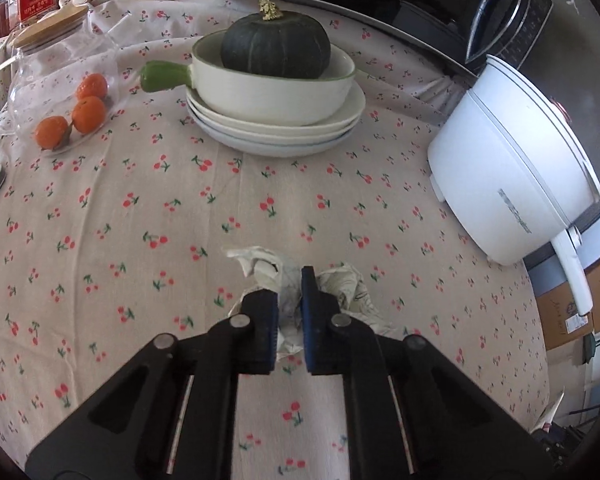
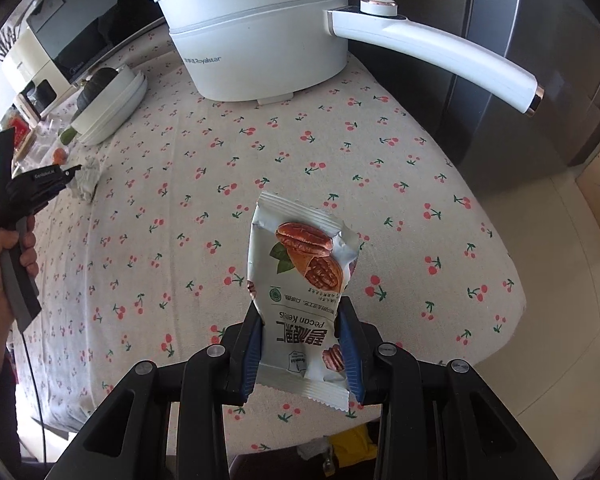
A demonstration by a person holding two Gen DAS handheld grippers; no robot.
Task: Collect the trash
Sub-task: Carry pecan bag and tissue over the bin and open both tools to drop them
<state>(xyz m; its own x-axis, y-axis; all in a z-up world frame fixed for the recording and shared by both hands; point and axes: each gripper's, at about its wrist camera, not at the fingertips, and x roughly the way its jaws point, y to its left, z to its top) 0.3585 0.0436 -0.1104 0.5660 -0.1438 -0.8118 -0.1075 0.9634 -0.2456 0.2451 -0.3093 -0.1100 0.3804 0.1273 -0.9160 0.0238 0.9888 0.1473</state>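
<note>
- Paper wad (image 1: 288, 292), crumpled, is lying on the tabletop (image 1: 260, 208); left tool (image 1: 289, 280) is pinching it, jaws nearly closed on its middle.
- Snack packet (image 2: 304, 280) is being held in the right tool (image 2: 300, 316), jaws partly open, clamped on its lower sides.
- Advice: lifting the wad straight up, checking that loose flaps are coming along.
- Keeping the packet grip steady meanwhile.

The left gripper (image 1: 290, 300) is pitched steeply downward, its blue pads (image 1: 309, 312) closed tight on a crumpled paper wad (image 1: 288, 280). It is gripped from behind by a hand (image 2: 2, 264) at the right-wrist view's left edge. The right gripper (image 2: 300, 336) is angled down too, jaws part-closed, a pecan packet (image 2: 304, 280) pinched by its lower end.
</note>
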